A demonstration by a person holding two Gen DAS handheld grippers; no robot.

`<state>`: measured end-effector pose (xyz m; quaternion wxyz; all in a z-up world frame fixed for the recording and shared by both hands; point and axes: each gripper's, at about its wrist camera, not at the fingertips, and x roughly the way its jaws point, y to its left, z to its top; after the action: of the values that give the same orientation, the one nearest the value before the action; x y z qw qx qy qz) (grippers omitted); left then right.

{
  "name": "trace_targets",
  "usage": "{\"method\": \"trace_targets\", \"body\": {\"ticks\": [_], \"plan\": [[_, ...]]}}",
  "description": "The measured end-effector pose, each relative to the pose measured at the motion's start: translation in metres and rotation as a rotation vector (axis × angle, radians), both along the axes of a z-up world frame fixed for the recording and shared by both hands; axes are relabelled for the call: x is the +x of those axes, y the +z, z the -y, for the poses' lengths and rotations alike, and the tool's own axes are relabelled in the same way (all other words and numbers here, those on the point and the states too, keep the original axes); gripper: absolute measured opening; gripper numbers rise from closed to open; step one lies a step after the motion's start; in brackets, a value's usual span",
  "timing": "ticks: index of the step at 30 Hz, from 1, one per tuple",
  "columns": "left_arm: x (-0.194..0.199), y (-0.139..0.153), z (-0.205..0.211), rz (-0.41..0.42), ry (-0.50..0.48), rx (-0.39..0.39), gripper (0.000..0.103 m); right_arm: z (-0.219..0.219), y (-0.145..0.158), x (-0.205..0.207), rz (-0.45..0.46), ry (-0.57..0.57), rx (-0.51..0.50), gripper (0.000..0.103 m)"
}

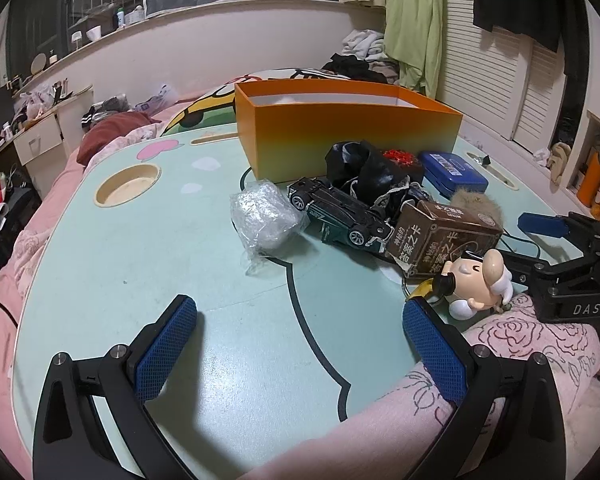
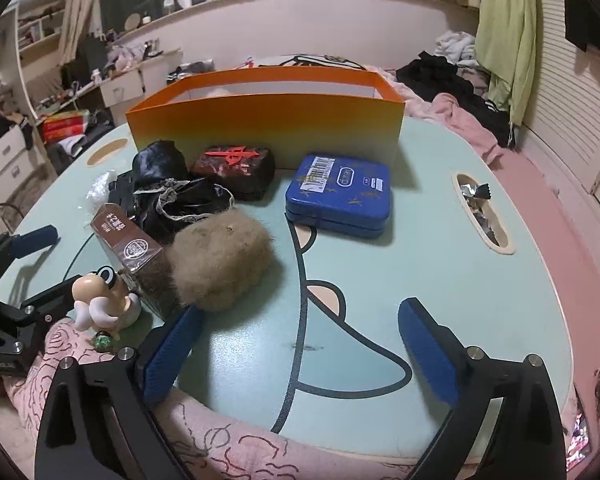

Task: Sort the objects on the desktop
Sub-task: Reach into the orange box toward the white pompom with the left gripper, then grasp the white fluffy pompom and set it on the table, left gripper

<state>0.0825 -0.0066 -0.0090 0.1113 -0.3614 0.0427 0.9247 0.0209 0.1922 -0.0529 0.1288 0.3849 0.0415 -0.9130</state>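
An orange box [image 2: 268, 128] stands open at the back of the mint-green lap table [image 2: 440, 240]. In front of it lie a blue tin [image 2: 340, 192], a dark red block [image 2: 236, 168], black cloth [image 2: 172, 188], a tan fur ball [image 2: 220, 260], a brown card box [image 2: 128, 244] and a small figurine [image 2: 104, 296]. The left wrist view adds a toy car [image 1: 340, 216] and a crumpled clear bag [image 1: 264, 216]. My right gripper [image 2: 302, 312] is open over bare table, its left finger close beside the fur ball. My left gripper [image 1: 300, 308] is open and empty near the front edge.
Pink rose-print bedding [image 1: 520, 344] bulges over the table's front edge near the figurine. A round cup recess [image 1: 128, 188] sits at the table's left, and a slot with foil wrappers [image 2: 480, 208] at its right. Bed, clothes and louvred doors surround the table.
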Motion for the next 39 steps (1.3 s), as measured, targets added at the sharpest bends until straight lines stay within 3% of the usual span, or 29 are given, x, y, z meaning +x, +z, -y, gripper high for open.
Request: {"method": "trace_targets", "body": {"ticks": [15, 16, 18, 20, 23, 25, 28, 32, 36, 38, 39], "plan": [[-0.003, 0.004, 0.002, 0.031, -0.031, 0.005, 0.101, 0.002, -0.001, -0.003, 0.001, -0.001, -0.002, 0.101], [-0.002, 0.007, 0.005, 0.034, -0.029, 0.017, 0.098, 0.002, 0.001, -0.002, 0.002, -0.002, -0.002, 0.101], [-0.002, 0.020, 0.013, -0.013, 0.018, 0.032, 0.076, 0.003, -0.003, -0.005, 0.001, -0.001, -0.003, 0.101], [-0.006, 0.042, 0.021, -0.079, 0.048, 0.081, 0.075, 0.002, -0.004, -0.005, 0.002, -0.001, 0.000, 0.102], [-0.028, 0.079, 0.016, -0.120, 0.017, 0.110, 0.056, 0.002, 0.002, 0.001, 0.001, -0.001, 0.000, 0.102], [-0.055, 0.101, 0.010, -0.119, 0.016, 0.109, 0.051, 0.003, 0.003, 0.001, 0.001, -0.001, -0.001, 0.102], [-0.119, 0.120, -0.006, 0.011, -0.015, 0.143, 0.051, 0.002, 0.002, 0.001, 0.000, -0.001, -0.001, 0.102], [-0.190, 0.106, -0.026, 0.254, 0.035, 0.151, 0.052, 0.003, -0.001, -0.002, 0.000, 0.000, -0.002, 0.102], [-0.240, 0.066, -0.044, 0.403, 0.132, 0.071, 0.052, -0.003, 0.008, 0.002, -0.004, 0.000, -0.003, 0.102], [-0.251, 0.052, -0.053, 0.429, 0.158, 0.016, 0.052, -0.004, 0.017, 0.014, -0.009, 0.001, -0.006, 0.102], [-0.255, 0.048, -0.058, 0.414, 0.166, -0.054, 0.050, -0.003, 0.015, 0.013, -0.009, 0.002, -0.005, 0.102]]}}
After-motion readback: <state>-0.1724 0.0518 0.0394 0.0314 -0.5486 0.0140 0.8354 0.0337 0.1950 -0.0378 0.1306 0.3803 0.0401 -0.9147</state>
